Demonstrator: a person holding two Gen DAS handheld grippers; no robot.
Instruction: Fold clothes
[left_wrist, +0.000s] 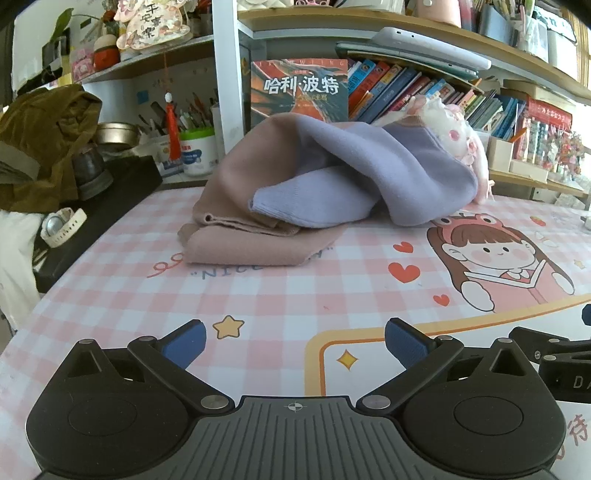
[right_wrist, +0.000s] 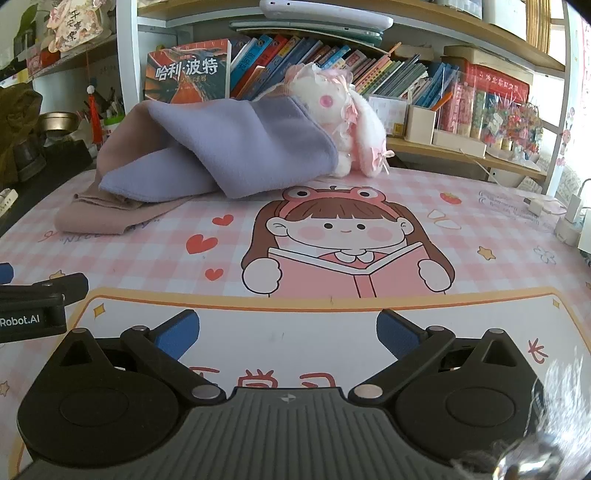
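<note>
A pink and lilac garment (left_wrist: 317, 177) lies bunched in a heap at the far side of the desk mat, partly draped over a white plush rabbit. It also shows in the right wrist view (right_wrist: 207, 155). My left gripper (left_wrist: 295, 343) is open and empty, low over the mat, well short of the garment. My right gripper (right_wrist: 288, 332) is open and empty too, beside the left one, nearer the mat's front edge.
The pink checked desk mat (right_wrist: 332, 236) has a cartoon girl print. The plush rabbit (right_wrist: 343, 110) sits behind the garment. Bookshelves (right_wrist: 332, 62) stand at the back. A brown garment (left_wrist: 44, 140), a watch (left_wrist: 61, 225) and pen pots lie left. Chargers (right_wrist: 569, 221) sit at right.
</note>
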